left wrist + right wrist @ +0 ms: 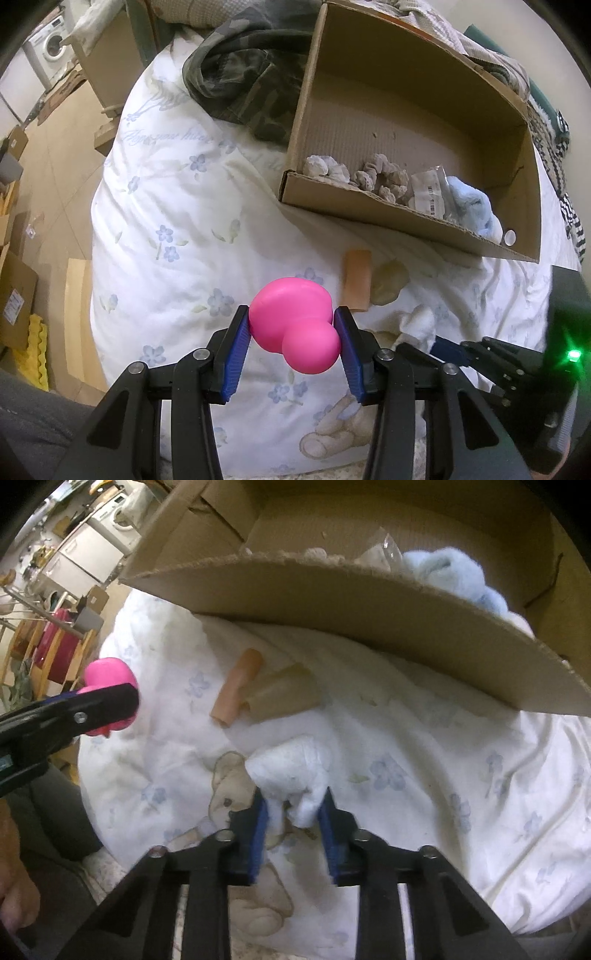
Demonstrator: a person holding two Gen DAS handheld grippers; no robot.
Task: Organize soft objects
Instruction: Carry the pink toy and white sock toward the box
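While my left jaws (293, 341) pinch the pink rounded rubber toy (291, 328) above the bed, my right jaws (291, 821) nip only the white fluffy cloth's (291, 771) edge on the floral quilt (424, 794), so lifting may slip it free.

Both grippers are black, angular linkages with silver round screws at the joints and ribbed blue pads. The right gripper (448, 350), at lower right, carries a glowing green light (573, 355).

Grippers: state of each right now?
Left gripper: closed on the pink toy.
Right gripper: closed on the white fluffy cloth.
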